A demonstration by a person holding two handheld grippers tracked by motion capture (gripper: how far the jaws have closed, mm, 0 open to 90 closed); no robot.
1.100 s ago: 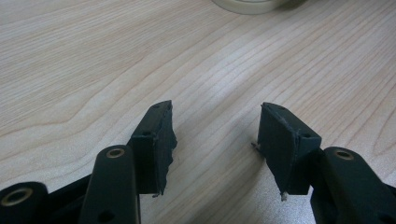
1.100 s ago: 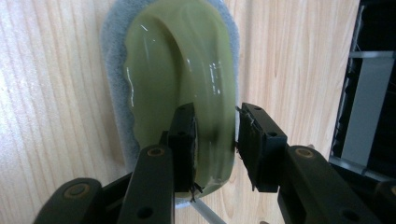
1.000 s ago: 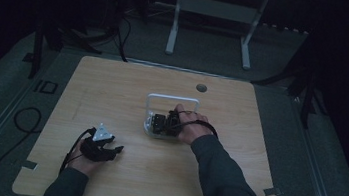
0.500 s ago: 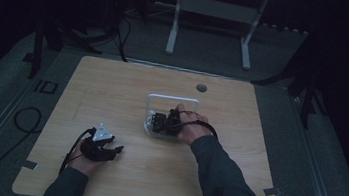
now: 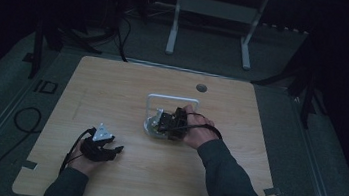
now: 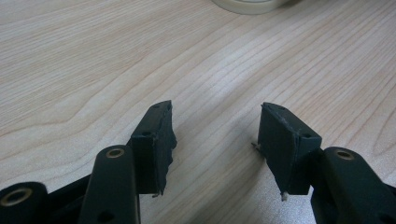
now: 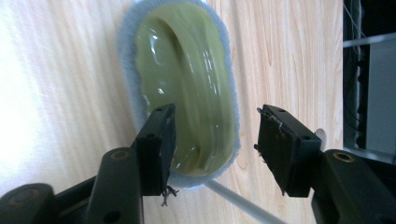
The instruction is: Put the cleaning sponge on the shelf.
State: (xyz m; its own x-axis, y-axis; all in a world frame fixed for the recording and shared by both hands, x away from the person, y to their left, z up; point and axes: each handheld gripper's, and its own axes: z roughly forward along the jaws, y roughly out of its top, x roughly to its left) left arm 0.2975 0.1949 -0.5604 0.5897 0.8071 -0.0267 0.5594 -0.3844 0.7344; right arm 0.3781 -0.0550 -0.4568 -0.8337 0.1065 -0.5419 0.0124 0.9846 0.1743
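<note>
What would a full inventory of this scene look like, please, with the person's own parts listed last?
Brush: one, yellow-green back with a pale blue-white fringe, mid-table, ahead of the right gripper's jaws.
White handle loop: one, beyond the brush.
Table: one, light wood, with a round hole near the far edge.
Stand: one, pale, on the floor behind.
Left gripper: black, open, near the front left, nothing between the jaws.
Right gripper: black, jaws just opened, apart from the brush.

Your piece: an oval yellow-green dish (image 7: 187,84), glossy inside, ringed by a pale blue-white rim. It lies flat on the light wood table (image 5: 112,95), near mid-table, just below a white wire handle-shaped frame (image 5: 172,99). A thin white rod (image 7: 238,203) runs out from under its near end.
</note>
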